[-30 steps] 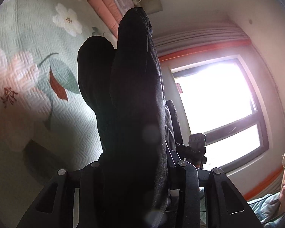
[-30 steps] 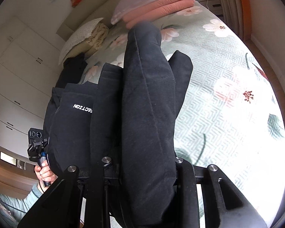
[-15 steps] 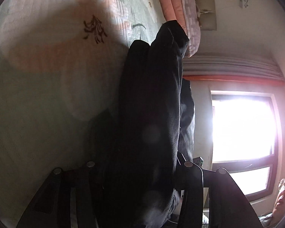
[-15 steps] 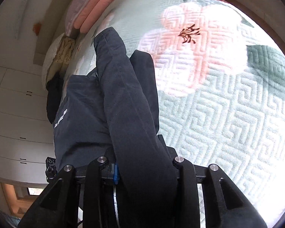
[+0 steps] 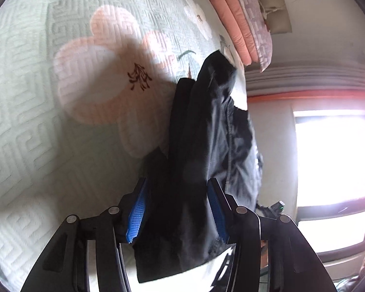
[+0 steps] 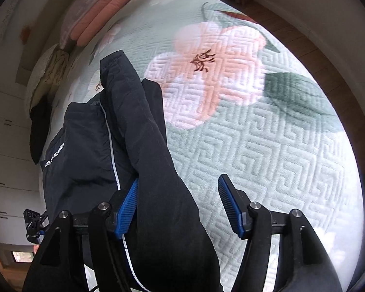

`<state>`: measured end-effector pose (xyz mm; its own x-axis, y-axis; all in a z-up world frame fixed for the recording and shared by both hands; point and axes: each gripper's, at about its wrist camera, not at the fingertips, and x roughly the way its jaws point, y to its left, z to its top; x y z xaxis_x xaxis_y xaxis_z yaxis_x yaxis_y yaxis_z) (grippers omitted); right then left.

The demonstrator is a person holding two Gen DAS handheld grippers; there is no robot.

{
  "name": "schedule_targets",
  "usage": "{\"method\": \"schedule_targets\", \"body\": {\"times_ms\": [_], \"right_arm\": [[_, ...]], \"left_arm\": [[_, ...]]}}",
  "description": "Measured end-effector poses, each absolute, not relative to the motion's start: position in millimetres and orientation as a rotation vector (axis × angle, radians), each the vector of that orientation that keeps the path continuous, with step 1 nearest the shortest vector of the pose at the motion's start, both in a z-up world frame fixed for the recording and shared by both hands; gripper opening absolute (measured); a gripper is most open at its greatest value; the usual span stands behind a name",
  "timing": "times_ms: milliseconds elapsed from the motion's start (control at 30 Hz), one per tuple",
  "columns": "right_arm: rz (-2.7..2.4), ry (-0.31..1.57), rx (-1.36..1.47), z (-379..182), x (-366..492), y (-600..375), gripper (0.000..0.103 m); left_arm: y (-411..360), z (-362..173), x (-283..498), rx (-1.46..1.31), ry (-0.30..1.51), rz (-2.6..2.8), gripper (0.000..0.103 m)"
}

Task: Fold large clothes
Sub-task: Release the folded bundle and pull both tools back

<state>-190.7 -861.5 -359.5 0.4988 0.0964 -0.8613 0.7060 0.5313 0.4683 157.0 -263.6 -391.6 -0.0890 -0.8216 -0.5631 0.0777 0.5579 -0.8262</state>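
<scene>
Lying on the bed [image 6: 267, 146], the black jacket [image 6: 143, 150] runs toward 12 o'clock between both tools. Right tool [image 6: 180, 206] just sprang open, one pad clear. Left tool [image 5: 176, 209] opened too, fabric filling its gap.

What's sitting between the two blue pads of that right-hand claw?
In the right wrist view, the right gripper has just been opening its jaws. The black garment lies against the left pad; between it and the right pad only the green quilt shows.

Bedspread [image 6: 267, 146] lies bare beside the black garment [image 6: 143, 126].
</scene>
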Motion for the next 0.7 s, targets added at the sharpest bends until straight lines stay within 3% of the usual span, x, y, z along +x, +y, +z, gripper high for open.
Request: {"method": "schedule_targets", "body": {"times_ms": [200,433,700], "right_arm": [[-0.687,1.009,0.801,-308,-209,-837,0.068],[-0.759,1.012,0.636,-213,-215,-777,0.069],[-0.719,1.033,0.385,-112,-189,-660,0.072]], "left_arm": [[-252,-350,159,-0.528,1.397,-0.804,0.051],[-270,-248,141,-0.219,1.351,-0.771,0.051],[-279,-123,100,0.137,1.123,-0.678,0.051]]}}
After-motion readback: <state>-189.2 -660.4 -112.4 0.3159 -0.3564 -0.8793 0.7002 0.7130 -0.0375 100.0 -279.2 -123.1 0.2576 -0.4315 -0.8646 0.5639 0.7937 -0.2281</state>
